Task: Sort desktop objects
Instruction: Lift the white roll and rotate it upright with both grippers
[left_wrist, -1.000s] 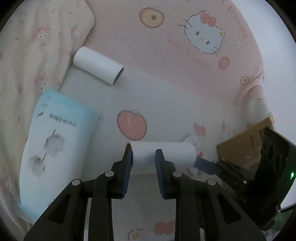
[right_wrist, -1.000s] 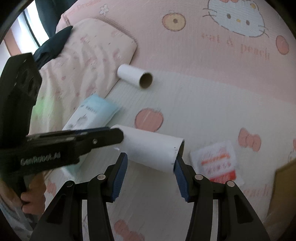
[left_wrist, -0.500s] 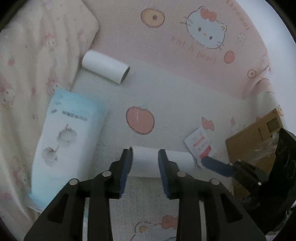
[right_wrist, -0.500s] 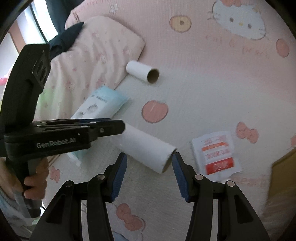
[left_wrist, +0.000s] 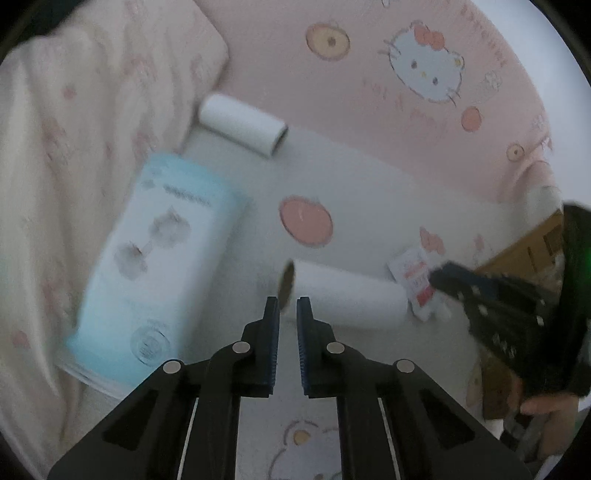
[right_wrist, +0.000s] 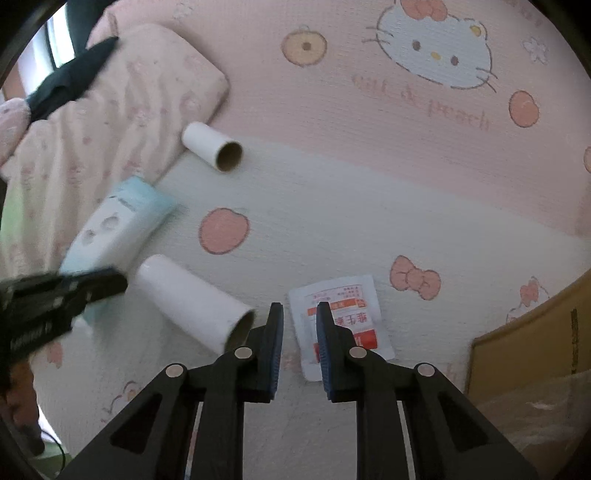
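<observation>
A white cardboard roll (left_wrist: 347, 295) (right_wrist: 192, 299) lies on the Hello Kitty mat (left_wrist: 369, 192), free of both grippers. My left gripper (left_wrist: 287, 304) hovers at its open left end, jaws closing to a thin gap with nothing between them. My right gripper (right_wrist: 298, 308) has closed to shut, empty, just right of the roll's other end and above a red-and-white sachet (right_wrist: 347, 291) (left_wrist: 415, 275). A second white roll (left_wrist: 243, 123) (right_wrist: 210, 149) lies farther back. A pale blue pack (left_wrist: 159, 266) (right_wrist: 118, 225) lies at the left.
A cream pillow (left_wrist: 74, 110) (right_wrist: 110, 110) borders the mat on the left. A cardboard box (left_wrist: 528, 251) (right_wrist: 524, 347) stands at the right. Each wrist view shows the other gripper and a hand at its edge.
Both grippers have let go of the near roll, which now rests on the mat. They drew apart from it, and both pairs of jaws closed from wide to narrow.
</observation>
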